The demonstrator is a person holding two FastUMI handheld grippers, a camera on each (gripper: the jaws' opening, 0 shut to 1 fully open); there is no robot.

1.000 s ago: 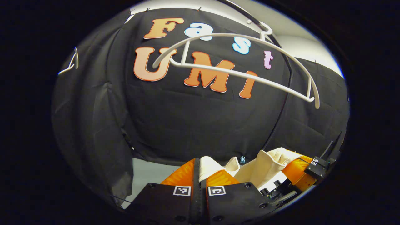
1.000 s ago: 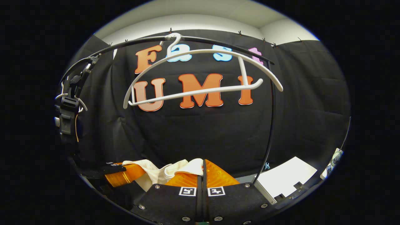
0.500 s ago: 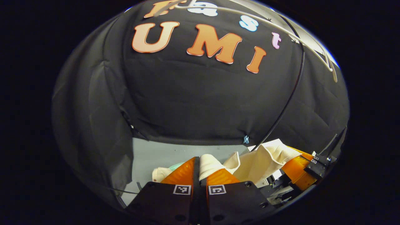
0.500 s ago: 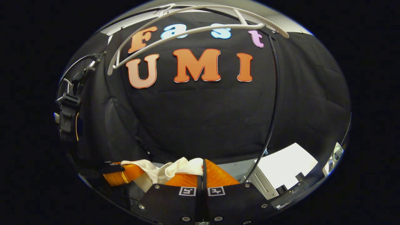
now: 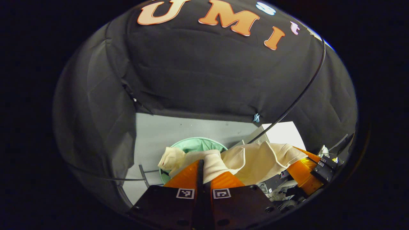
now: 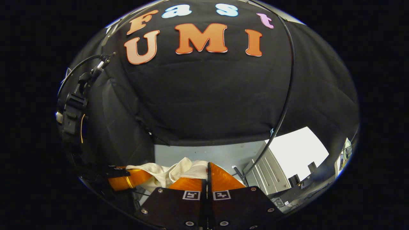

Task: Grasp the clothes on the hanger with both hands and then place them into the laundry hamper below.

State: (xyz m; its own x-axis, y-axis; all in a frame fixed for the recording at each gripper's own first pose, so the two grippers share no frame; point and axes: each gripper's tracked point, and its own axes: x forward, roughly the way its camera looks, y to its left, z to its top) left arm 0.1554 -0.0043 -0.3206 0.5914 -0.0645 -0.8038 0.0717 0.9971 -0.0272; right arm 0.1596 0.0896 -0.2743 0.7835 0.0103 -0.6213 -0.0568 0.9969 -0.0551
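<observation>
A cream garment (image 5: pixel 258 158) stretches between my two grippers, off the hanger. My left gripper (image 5: pixel 202 166) is shut on one bunched end of it, low in the left gripper view. Farther right there, the right gripper (image 5: pixel 303 167) holds the other end. Just below and beyond the cloth sits the round green laundry hamper (image 5: pixel 191 139) on the pale floor; a loose fold of the garment hangs over its opening. In the right gripper view my right gripper (image 6: pixel 207 171) is shut on the garment (image 6: pixel 163 171), and the left gripper (image 6: pixel 127 179) pinches it at the lower left.
A black rack pole (image 5: pixel 297 99) curves down the right side, also seen as the pole (image 6: pixel 287 95). A white cabinet (image 6: pixel 271 166) stands at its foot. A black clamp device (image 6: pixel 72 111) hangs at the left. The black cloth wall is close behind.
Both grippers have come down with the garment still held. The white hanger has slid up out of both views. The floor and the green hamper have come into sight.
</observation>
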